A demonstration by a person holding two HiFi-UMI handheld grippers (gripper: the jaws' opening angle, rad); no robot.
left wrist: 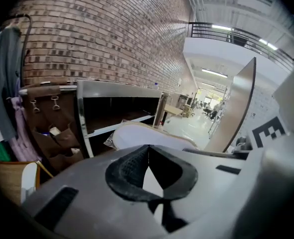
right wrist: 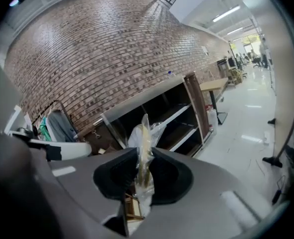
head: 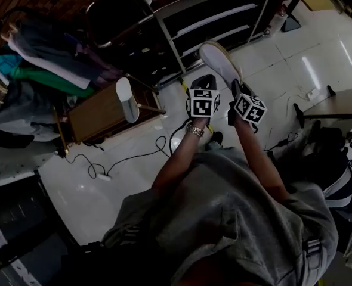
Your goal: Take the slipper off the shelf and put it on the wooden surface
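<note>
A white slipper (head: 219,64) wrapped in clear plastic hangs in the air in front of the dark shelf (head: 224,16). My right gripper (head: 236,93) is shut on its near edge. In the right gripper view the slipper (right wrist: 143,148) stands edge-on between the pads, its plastic sticking up. My left gripper (head: 204,82) sits just left of it, under the slipper's heel end. Its jaws are shut, tips touching, and the slipper (left wrist: 152,136) lies just beyond them. Lower left, a second white slipper (head: 127,99) rests on the wooden surface (head: 101,115).
Clothes on a rack (head: 39,70) hang left of the wooden surface. A black cable (head: 128,157) runs over the glossy white floor. A table edge (head: 343,103) and a dark stand sit at the right. A brick wall (left wrist: 112,39) rises behind the shelf.
</note>
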